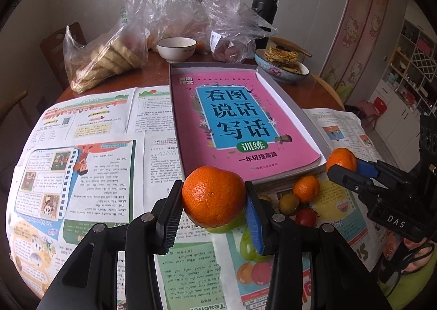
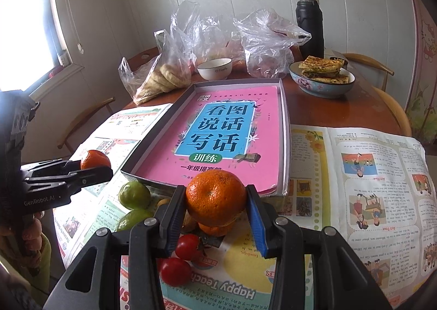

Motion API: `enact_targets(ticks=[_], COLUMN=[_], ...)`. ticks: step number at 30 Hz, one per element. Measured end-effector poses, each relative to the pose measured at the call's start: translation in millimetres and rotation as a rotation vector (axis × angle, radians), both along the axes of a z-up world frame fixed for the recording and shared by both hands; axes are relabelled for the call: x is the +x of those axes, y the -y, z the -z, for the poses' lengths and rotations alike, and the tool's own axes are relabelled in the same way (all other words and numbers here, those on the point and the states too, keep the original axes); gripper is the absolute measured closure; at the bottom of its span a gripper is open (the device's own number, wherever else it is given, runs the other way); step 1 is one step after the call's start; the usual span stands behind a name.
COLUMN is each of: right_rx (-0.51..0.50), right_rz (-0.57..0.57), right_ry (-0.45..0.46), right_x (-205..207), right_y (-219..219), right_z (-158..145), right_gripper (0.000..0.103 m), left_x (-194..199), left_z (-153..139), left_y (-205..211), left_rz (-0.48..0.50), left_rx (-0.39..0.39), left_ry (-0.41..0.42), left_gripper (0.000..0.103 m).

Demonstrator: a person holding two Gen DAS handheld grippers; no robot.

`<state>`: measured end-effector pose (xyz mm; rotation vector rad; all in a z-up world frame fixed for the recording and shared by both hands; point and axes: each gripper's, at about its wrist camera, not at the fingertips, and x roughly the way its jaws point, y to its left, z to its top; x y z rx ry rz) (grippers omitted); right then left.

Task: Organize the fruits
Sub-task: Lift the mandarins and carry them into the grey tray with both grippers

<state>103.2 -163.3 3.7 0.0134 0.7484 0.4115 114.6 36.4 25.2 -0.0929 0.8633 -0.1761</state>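
Note:
My left gripper (image 1: 214, 198) is shut on an orange mandarin (image 1: 213, 196) and holds it above the table, near the front of the grey box lid (image 1: 300, 108) with the pink book (image 1: 240, 121). My right gripper (image 2: 215, 200) is shut on another mandarin (image 2: 215, 198), also raised. Each gripper shows in the other's view, the right gripper (image 1: 344, 168) and the left gripper (image 2: 95, 168). Below lie a third mandarin (image 1: 306, 188), green fruits (image 2: 134, 194), a yellowish fruit (image 1: 288, 203) and red tomatoes (image 2: 174, 271) on newspaper.
Newspapers (image 1: 82, 146) cover the front of the round wooden table (image 2: 341, 110). At the back stand plastic bags of food (image 1: 109, 56), a white bowl (image 1: 176, 49), a floral bowl of flatbread (image 2: 322, 77) and a black thermos (image 2: 310, 26). Chairs ring the table.

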Motion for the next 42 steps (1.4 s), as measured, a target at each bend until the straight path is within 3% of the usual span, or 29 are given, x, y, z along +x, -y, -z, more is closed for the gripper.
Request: enact_targets(ticks=[7, 20, 42], right_rx=[0.0, 0.0, -0.045], right_rz=[0.001, 0.012, 0.06], right_ry=[-0.003, 0.003, -0.005], right_x=[9, 29, 55], right_y=[0, 1, 1], right_z=[1, 0, 11], right_gripper=[0.06, 0.06, 0.06], left_x=[19, 51, 68], left_z=[-3, 15, 36], left_y=[12, 29, 32], left_rz=[0.011, 0.018, 0.001], left_rx=[0.005, 0.023, 0.054], left_ry=[0.002, -0.048, -0.094], left_gripper=[0.059, 0.059, 0.059])
